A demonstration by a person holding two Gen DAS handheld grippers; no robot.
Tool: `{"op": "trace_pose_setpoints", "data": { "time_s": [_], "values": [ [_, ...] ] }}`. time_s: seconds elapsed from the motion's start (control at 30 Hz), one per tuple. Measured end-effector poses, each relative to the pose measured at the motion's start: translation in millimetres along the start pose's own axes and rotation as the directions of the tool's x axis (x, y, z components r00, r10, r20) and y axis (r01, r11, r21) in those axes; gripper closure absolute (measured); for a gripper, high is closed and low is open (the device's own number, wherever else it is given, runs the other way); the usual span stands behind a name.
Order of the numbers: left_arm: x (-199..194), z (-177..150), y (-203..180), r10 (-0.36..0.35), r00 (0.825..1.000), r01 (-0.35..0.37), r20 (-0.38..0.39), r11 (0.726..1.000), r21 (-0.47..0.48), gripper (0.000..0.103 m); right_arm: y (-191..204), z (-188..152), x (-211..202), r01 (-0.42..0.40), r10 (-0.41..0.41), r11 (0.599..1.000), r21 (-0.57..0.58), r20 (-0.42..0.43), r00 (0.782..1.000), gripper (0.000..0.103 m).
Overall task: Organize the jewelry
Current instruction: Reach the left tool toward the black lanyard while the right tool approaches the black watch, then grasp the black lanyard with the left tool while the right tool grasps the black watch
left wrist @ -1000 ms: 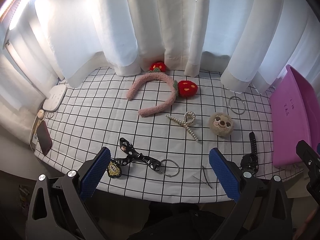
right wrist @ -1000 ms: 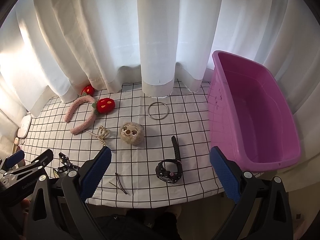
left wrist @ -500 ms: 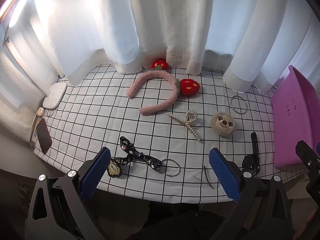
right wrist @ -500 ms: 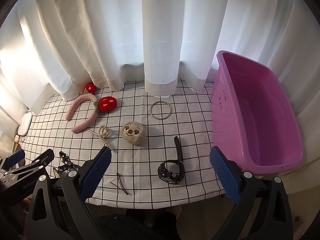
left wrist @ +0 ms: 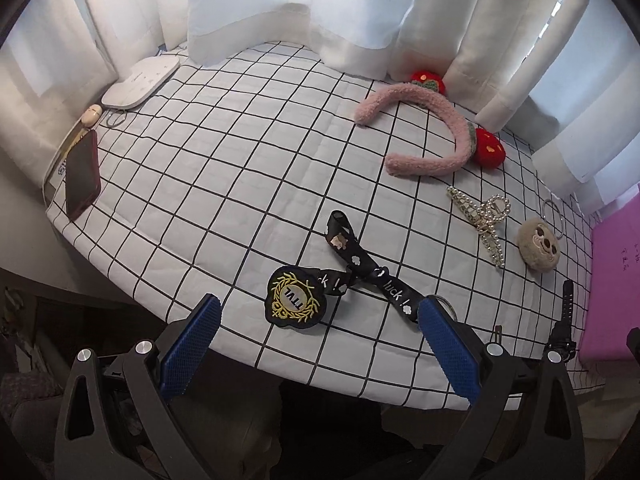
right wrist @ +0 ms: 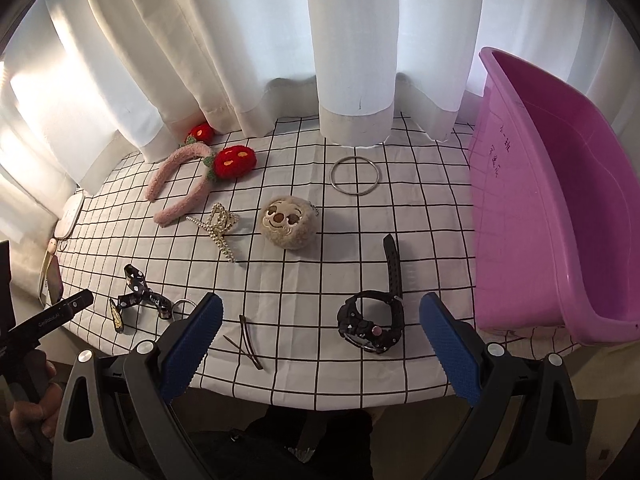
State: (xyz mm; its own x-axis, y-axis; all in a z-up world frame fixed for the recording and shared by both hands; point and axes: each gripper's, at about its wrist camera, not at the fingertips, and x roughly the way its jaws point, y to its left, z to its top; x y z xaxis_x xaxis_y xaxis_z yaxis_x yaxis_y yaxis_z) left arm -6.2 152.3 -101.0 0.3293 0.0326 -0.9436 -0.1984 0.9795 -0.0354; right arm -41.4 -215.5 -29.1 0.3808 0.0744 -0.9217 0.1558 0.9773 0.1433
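My left gripper is open and empty at the table's near edge, just short of a black lanyard with an embroidered badge. My right gripper is open and empty near the front edge, with a black watch and two hairpins between its fingers' line of sight. On the checked cloth lie a pink strawberry headband, a pearl hair clip, a plush sloth charm and a metal bangle. A purple bin stands at the right.
White curtains hang along the table's far edge. A phone, a white device and a small earbud case lie at the left end. The left gripper's body shows at the right wrist view's left edge.
My left gripper has moved forward, down and left toward the lanyard. My right gripper has edged closer to the table over the watch. Nothing on the table has moved.
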Motion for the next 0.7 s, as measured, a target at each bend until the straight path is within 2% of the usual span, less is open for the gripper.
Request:
{"op": "trace_pose_setpoints", "data": {
  "time_s": [0.1,0.27,0.57,0.7],
  "values": [
    [17.4,-9.2,9.6,-0.012,1.000,0.011,0.009,1.000,0.001,0.006,-0.8,-9.3,16.5,-0.014,0.014,1.000,-0.006,-0.020,1.000,0.009],
    [50.1,-15.2,-4.1,-0.047,0.999,0.047,0.001,0.997,0.063,0.006,-3.3,-21.0,38.7,0.011,-0.012,1.000,-0.020,-0.041,0.999,0.009],
    [89.6,5.1,-34.4,-0.067,0.997,0.069,-0.028,0.992,0.105,0.006,-24.0,-32.0,65.1,0.052,-0.048,0.997,0.055,-0.076,0.996,0.009],
    [100.1,10.7,-37.9,-0.025,1.000,0.027,-0.016,0.993,0.118,0.006,-27.0,-32.8,70.2,0.081,-0.077,0.995,0.063,-0.071,0.995,0.009]
  ]
}}
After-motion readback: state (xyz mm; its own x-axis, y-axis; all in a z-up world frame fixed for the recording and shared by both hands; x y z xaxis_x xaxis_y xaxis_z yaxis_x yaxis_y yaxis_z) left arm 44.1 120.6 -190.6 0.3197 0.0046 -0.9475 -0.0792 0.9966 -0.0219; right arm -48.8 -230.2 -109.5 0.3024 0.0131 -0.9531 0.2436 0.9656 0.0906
